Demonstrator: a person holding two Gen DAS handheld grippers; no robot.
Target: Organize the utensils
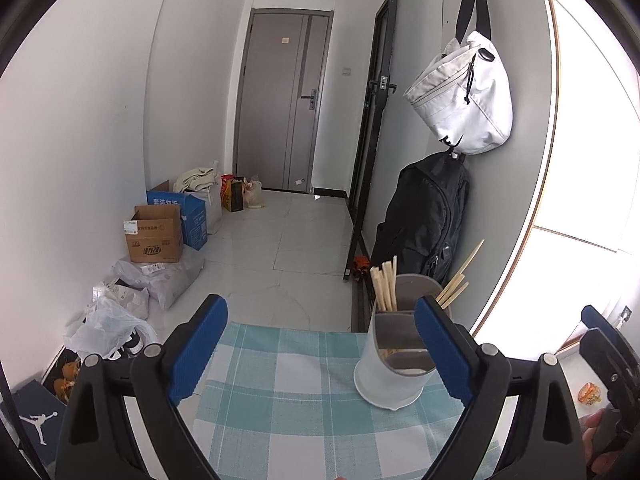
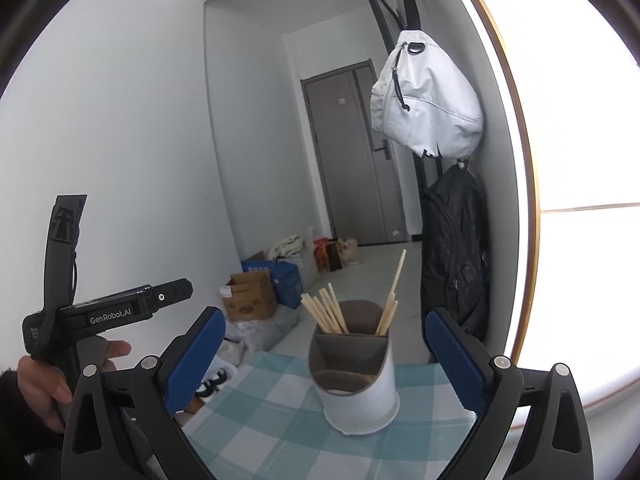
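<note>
Two hand-held grippers are hovering over a table [image 2: 256, 432] covered in a teal checked cloth: the left hand-held gripper [image 1: 320, 344] is standing spread wide with nothing between its blue pads, and the right hand-held gripper [image 2: 324, 354] is likewise gaping empty. Just beyond them a white utensil holder [image 2: 356, 376] is sitting upright on the cloth, wooden chopsticks [image 2: 326, 314] leaning in its rear compartments. Farther back, a black backpack [image 2: 454, 256] and a white bag [image 2: 426, 100] are hanging on the wall, with cardboard boxes [image 1: 156, 234] lining the floor before a grey door [image 1: 280, 108].
</note>
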